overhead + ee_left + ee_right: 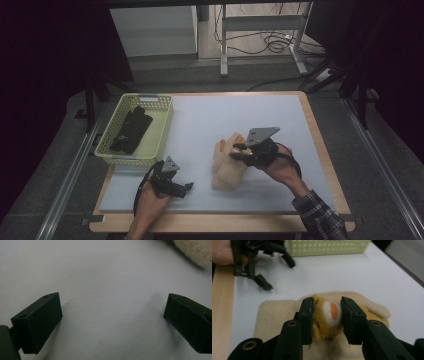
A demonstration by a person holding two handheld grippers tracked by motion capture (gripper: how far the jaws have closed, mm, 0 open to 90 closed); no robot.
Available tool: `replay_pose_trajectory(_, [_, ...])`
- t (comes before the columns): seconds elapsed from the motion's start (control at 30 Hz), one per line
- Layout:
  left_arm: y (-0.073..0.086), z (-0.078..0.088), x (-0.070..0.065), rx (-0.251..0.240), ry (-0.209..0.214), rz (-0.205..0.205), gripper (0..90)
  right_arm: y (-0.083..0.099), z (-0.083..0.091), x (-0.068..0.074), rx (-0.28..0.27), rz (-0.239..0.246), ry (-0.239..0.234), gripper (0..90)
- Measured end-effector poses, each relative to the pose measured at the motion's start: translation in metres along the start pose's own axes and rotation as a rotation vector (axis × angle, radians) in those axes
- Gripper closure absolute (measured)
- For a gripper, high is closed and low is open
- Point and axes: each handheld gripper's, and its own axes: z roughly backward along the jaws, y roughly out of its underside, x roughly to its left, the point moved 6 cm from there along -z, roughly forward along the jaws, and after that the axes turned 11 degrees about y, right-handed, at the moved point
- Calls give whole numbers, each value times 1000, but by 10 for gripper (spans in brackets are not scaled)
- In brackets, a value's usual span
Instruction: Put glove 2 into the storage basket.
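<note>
Carry step: right gripper fingers pinching plush mitten, lifted. Left gripper fingers spread, idle on tabletop. Next, likely: haul to basket beyond fingers.

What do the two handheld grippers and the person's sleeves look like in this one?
Both the left gripper and the right gripper are black, with blocky jaws on arms showing brass-coloured rivets, a grey three-cornered plate on top and a trailing black cable. The right forearm wears a plaid sleeve; the left forearm is bare.
</note>
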Motion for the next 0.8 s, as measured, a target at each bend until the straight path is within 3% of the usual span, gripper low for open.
replay_pose_trajectory(0.17, [0,0,0,0,0,-1,17,1,-28,15,40,52,-65,624])
replay_pose_trajectory(0.27, [0,0,0,0,0,-1,17,9,-46,20,77,58,-70,583])
replay_pose_trajectory(0.4, [0,0,0,6,0,-7,17,22,-62,20,134,23,-50,403])
replay_pose_trajectory(0.53, [0,0,0,4,0,-5,18,17,-50,10,101,-55,2,357])
replay_pose_trajectory(0.63, [0,0,0,5,-1,-5,17,16,-38,-4,92,-121,53,391])
replay_pose_trajectory(0.8, [0,0,0,3,1,-1,18,31,-29,-26,123,-222,138,633])
